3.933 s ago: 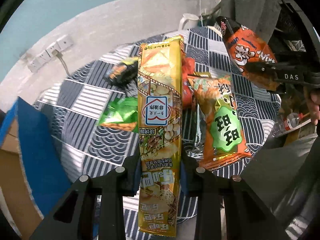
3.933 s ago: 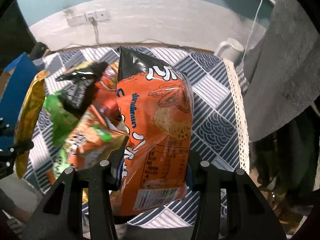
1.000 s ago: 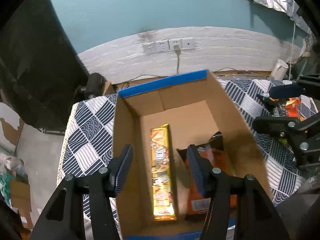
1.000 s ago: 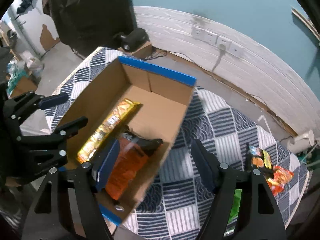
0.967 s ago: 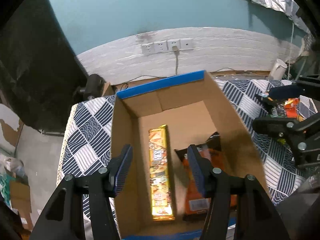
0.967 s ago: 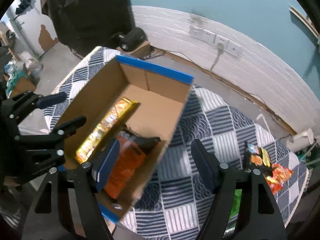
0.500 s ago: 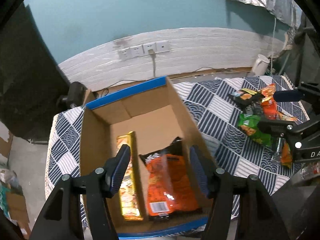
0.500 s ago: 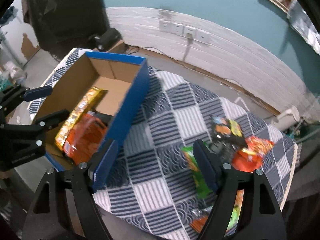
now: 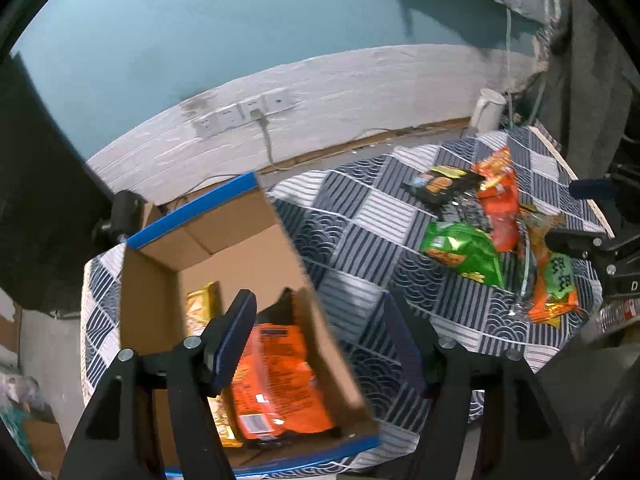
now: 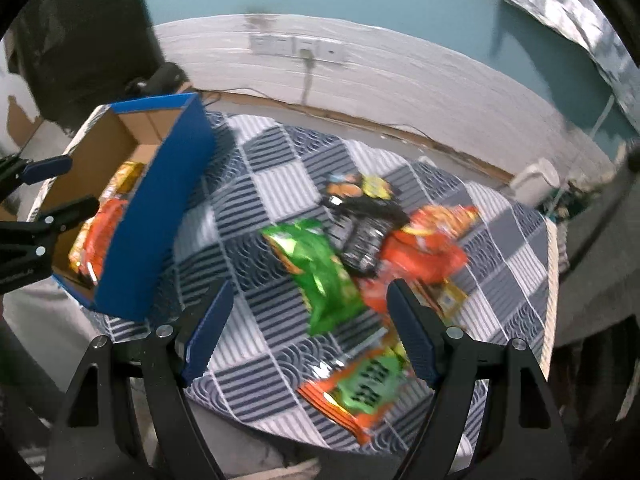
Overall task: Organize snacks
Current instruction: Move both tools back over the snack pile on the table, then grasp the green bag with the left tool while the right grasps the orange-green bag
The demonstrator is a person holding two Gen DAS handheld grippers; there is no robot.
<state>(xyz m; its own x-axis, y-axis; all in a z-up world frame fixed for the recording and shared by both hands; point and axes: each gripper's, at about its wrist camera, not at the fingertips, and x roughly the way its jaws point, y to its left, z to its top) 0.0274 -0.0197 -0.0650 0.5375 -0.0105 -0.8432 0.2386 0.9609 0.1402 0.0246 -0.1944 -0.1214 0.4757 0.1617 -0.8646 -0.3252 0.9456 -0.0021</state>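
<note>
Beside the pile: blue box wall | white mug behind | both jaws spread, still widening, empty

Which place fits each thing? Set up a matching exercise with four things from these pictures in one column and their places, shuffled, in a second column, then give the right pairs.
Things
1. orange snack bag
2. green snack bag
3. white mug
4. wall sockets

Places
A. on the white strip of wall, with a cable plugged in
B. lying inside the cardboard box, beside a yellow packet
C. at the far edge of the table, by the wall
D. on the checked tablecloth, at the edge of the loose snack pile

Pairs: 1-B, 2-D, 3-C, 4-A
</note>
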